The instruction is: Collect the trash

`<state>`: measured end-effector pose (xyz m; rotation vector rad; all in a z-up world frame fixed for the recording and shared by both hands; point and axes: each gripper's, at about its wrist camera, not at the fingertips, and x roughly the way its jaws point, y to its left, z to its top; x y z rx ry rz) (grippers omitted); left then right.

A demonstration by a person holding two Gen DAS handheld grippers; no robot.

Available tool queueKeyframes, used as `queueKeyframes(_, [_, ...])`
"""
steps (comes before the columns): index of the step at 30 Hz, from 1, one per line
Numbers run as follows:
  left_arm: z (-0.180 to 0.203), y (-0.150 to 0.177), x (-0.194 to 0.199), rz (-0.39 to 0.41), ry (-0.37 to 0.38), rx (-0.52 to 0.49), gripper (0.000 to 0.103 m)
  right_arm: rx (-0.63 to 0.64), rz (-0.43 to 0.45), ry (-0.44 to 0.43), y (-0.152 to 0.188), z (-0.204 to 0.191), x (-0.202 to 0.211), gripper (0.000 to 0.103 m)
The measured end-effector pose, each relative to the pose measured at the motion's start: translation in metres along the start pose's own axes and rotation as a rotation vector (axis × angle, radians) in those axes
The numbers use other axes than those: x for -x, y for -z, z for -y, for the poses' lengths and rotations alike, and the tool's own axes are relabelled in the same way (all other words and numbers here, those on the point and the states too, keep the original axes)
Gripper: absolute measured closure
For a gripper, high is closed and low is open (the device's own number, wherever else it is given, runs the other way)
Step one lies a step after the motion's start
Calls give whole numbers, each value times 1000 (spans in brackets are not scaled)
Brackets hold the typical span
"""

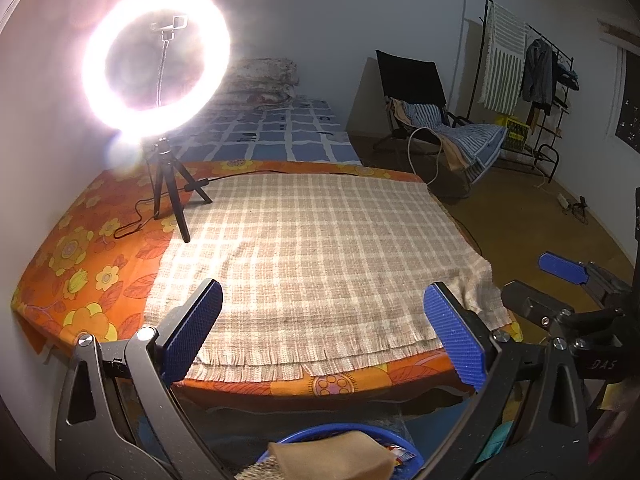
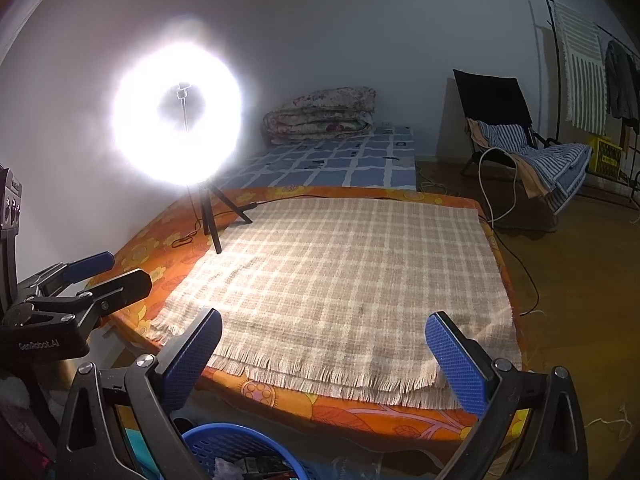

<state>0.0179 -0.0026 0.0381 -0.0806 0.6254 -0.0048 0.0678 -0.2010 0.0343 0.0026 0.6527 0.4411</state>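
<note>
dim room, ring light [image 1: 156, 60] glare blown out, fisheye-warped edges.

- My left gripper [image 1: 324, 332] and right gripper [image 2: 324, 360]: blue textured pads, black frames.
- Checked cloth [image 1: 320, 248]: beige and cream.
- Orange sheet [image 1: 88, 248]: yellow flowers.
- Basket [image 2: 208, 438]: blue.
- Mattress [image 2: 340, 164]: blue-and-white grid.

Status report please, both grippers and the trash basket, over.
Left gripper open, empty. Right gripper open, empty. Blue basket below the table edge, already holding trash. No trash visible on the checked cloth; only the ring light stands there.
</note>
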Motion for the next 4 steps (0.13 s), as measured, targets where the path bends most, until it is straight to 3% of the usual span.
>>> queueKeyframes(4, [-1,2,-3,-6,-3,7,1,2,-1,3,0,0,-1,0])
